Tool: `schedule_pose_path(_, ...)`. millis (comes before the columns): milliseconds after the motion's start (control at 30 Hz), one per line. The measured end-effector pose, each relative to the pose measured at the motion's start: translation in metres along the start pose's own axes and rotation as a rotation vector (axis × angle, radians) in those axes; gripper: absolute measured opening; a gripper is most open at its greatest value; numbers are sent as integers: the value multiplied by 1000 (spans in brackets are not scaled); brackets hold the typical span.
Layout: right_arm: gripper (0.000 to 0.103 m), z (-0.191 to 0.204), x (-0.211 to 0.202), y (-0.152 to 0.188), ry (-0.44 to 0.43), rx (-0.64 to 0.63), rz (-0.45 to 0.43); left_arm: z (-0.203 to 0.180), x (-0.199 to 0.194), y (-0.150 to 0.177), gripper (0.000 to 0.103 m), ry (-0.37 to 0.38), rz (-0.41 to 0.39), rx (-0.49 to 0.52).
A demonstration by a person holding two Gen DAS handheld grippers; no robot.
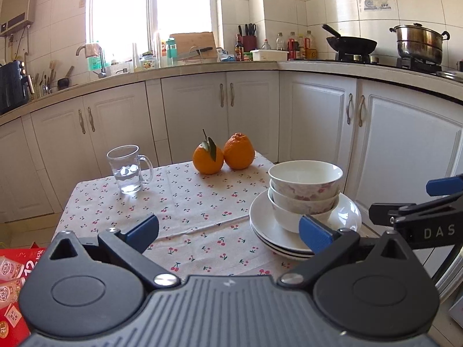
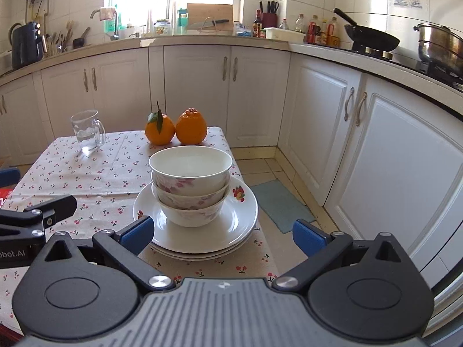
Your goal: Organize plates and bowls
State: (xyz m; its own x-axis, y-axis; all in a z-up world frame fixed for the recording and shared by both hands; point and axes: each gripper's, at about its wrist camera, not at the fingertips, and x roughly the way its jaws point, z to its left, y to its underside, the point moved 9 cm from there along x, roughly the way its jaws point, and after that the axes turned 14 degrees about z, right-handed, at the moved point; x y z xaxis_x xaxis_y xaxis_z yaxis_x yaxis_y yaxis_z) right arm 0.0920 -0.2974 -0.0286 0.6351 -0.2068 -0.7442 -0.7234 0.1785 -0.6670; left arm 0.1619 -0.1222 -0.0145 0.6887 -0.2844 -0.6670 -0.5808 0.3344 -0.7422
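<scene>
1. My left gripper sits at the bottom of its own view and tilts a little downward over the table. Its blue fingers are spread wide, and nothing is between them.
2. My right gripper also points slightly down, and its jaws are wide apart and empty.
3. In the right wrist view, the stack of plates lies in the middle of the frame, just beyond the fingertips and between their lines; no pad touches it.
4. Three bowls are nested upright on the top plate.
5. In the left wrist view, this stack is at the right of the frame, and the right gripper enters from the right edge.
6. A glass mug stands at the centre left, and two oranges touch each other at the far edge of the table.
</scene>
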Motion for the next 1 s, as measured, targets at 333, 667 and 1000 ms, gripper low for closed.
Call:
schedule_pose_path(333, 103, -2, -10, 10, 20, 28, -20, -8, -10, 9, 102, -24, 4, -18)
schedule_pose_path(667, 103, -4, -14, 12, 34, 29, -28, -11, -13, 9, 102, -21, 5, -17)
schedule_pose_path(1000, 103, -4, -16, 11, 47, 23, -36, -11, -13, 10, 102, -26, 14, -24)
